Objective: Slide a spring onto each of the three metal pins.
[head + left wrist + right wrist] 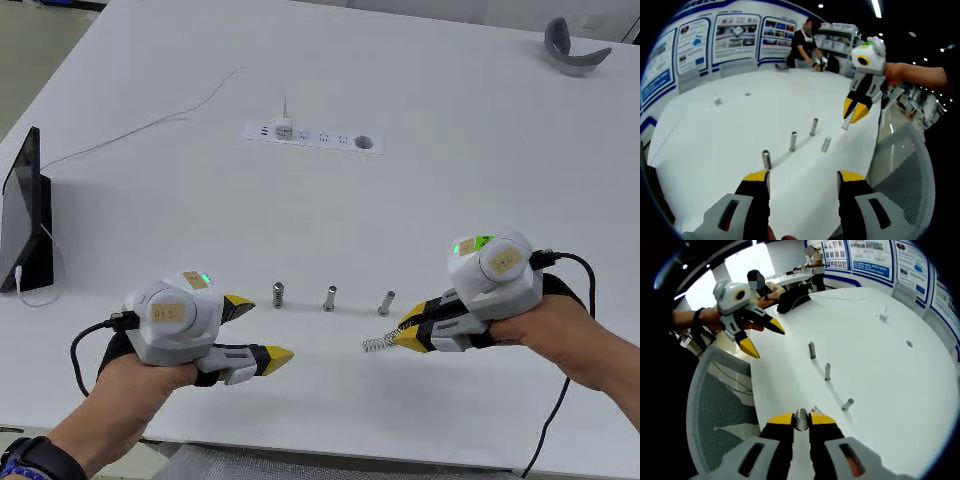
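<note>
Three short metal pins stand in a row on the white table point(420, 190). The left pin point(278, 294) point(812, 349) wears a spring. The middle pin point(330, 297) point(827, 371) and the right pin point(386, 302) point(847, 404) are bare. My right gripper point(405, 331) point(801, 420) is shut on a loose spring point(378, 343) point(846, 122), which sticks out from its tips just in front of the right pin. My left gripper point(262, 328) point(802, 177) is open with nothing in it, hovering just in front and left of the left pin point(766, 159).
A white power strip point(312, 136) lies mid-table with a cable running left. A dark screen point(25, 205) stands at the left edge and a grey curved object point(572, 48) at the far right. A mesh chair point(720, 405) sits below the table's near edge.
</note>
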The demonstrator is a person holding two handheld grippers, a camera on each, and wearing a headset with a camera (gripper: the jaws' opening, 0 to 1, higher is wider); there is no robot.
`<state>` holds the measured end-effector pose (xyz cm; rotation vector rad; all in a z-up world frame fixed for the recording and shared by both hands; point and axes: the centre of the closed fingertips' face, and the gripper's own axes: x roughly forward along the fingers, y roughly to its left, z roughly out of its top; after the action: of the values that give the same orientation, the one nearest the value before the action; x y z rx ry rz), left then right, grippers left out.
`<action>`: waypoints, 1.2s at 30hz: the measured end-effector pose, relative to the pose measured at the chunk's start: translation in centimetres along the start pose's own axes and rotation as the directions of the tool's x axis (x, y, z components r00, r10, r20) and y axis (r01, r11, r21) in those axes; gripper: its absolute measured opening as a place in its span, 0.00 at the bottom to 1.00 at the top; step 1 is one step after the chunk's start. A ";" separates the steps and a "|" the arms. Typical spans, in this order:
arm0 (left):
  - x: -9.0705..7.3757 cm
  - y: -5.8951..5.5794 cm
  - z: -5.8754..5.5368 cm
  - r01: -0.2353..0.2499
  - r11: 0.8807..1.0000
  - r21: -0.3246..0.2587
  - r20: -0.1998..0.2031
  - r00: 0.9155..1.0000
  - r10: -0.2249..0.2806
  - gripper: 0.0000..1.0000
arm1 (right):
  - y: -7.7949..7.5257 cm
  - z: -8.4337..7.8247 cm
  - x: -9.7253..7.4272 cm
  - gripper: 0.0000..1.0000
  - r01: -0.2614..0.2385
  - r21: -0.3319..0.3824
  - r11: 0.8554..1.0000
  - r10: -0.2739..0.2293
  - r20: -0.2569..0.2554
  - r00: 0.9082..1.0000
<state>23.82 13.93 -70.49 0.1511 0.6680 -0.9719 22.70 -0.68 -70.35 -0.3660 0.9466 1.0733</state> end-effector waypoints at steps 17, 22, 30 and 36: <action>-1.3 2.1 -0.5 -0.075 0.995 -0.062 0.014 0.997 0.076 0.62 | -2.3 2.7 2.3 0.13 -0.002 -0.098 0.995 -0.004 -0.058 0.998; -1.7 2.4 -0.6 -0.089 0.993 -0.071 0.017 0.996 0.090 0.64 | -3.0 3.9 2.9 0.13 -0.007 -0.126 0.992 -0.001 -0.070 0.998; -2.2 2.8 -0.7 -0.106 0.991 -0.086 0.024 0.994 0.108 0.66 | -3.6 5.1 4.2 0.13 -0.013 -0.177 0.984 -0.006 -0.102 0.995; -2.6 2.7 -1.0 -0.109 0.992 -0.062 0.015 0.994 0.110 0.69 | -4.1 5.7 5.2 0.13 -0.009 -0.190 0.982 -0.013 -0.114 0.993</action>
<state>24.58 17.73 -70.18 0.1235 0.6645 -0.8459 29.76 4.20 -71.97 -0.5916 0.9471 1.1538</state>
